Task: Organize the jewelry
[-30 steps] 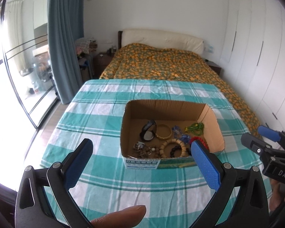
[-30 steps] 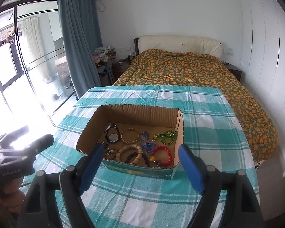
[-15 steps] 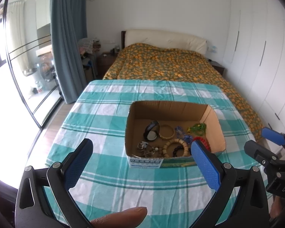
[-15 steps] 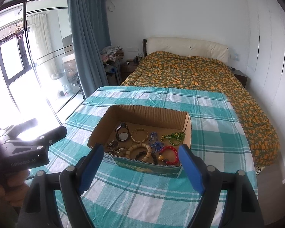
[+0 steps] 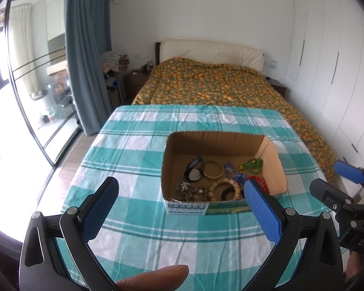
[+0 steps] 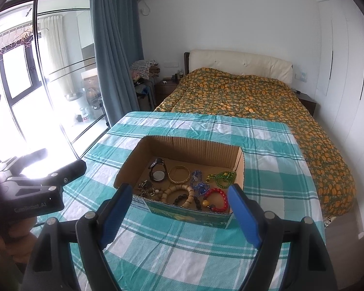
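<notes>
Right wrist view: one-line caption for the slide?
Open right hand-held gripper hovers before a cardboard box of bracelets and a watch on a teal checked tablecloth.

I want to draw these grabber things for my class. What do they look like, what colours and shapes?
Each one is a black plastic frame with silver screws. The left gripper and the right gripper both end in two long flat fingers covered with bumpy blue pads. Seen from the side, the black bodies carry small pale lettering. A bare fingertip of the person peeks in below.
</notes>
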Demonstrator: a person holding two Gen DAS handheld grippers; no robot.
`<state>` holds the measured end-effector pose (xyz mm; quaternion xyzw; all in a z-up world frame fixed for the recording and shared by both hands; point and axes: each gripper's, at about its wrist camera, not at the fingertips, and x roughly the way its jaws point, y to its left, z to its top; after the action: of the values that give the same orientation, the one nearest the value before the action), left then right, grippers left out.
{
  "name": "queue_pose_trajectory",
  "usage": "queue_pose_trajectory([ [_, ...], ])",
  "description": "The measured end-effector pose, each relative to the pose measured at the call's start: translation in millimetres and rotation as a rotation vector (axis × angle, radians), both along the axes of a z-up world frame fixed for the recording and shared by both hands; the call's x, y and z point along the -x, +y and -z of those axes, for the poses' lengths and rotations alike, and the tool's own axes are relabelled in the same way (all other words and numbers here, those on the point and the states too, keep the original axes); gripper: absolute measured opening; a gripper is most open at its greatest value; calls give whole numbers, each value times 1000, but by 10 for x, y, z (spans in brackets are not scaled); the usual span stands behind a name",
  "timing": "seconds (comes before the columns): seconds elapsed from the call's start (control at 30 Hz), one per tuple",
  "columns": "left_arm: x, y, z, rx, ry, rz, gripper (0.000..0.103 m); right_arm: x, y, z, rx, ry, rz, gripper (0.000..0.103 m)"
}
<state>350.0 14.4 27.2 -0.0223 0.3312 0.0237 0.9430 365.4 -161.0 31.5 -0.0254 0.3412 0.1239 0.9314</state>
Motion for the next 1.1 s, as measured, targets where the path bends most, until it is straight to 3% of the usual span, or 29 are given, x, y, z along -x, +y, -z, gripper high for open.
queue_pose_trajectory([
  [1.1, 50, -92, -73, -64, -25, 1, 103, 35, -32, -39, 30, -30, 8, 83],
])
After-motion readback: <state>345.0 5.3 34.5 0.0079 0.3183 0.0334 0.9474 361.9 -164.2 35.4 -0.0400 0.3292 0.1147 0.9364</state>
